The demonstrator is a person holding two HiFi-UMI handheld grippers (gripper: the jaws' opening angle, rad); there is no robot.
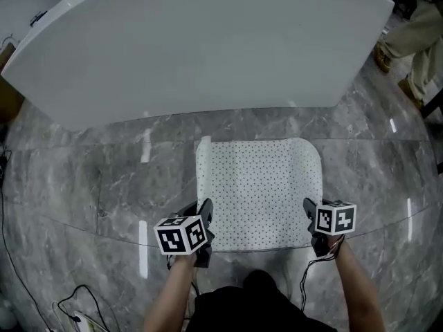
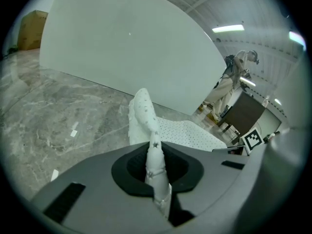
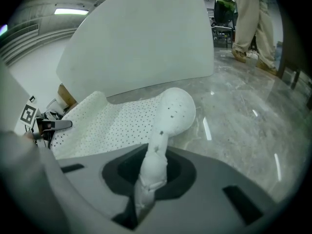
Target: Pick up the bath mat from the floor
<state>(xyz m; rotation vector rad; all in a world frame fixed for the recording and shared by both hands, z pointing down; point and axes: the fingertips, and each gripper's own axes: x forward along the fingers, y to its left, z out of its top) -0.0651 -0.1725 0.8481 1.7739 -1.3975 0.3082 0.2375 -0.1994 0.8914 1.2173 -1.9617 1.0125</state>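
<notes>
Grey marble floor (image 1: 83, 178) fills the head view; the white, black-dotted, rectangular soft bath mat (image 1: 259, 185) lies mostly flat at centre, running toward 12 o'clock from both tongs; the left tongs (image 1: 205, 213) bite its 7 o'clock corner, the right tongs (image 1: 309, 211) its 5 o'clock corner; a big white curved panel (image 1: 201, 47) stands just past its far edge.

Left gripper view: jaws clamped on a bunched corner; mat trails to 2 o'clock.

Right gripper view: jaws likewise clamped; mat trails to 10 o'clock; a person's legs (image 3: 248, 23) stand at 1 o'clock, well apart; nothing seems to block a lift.
</notes>
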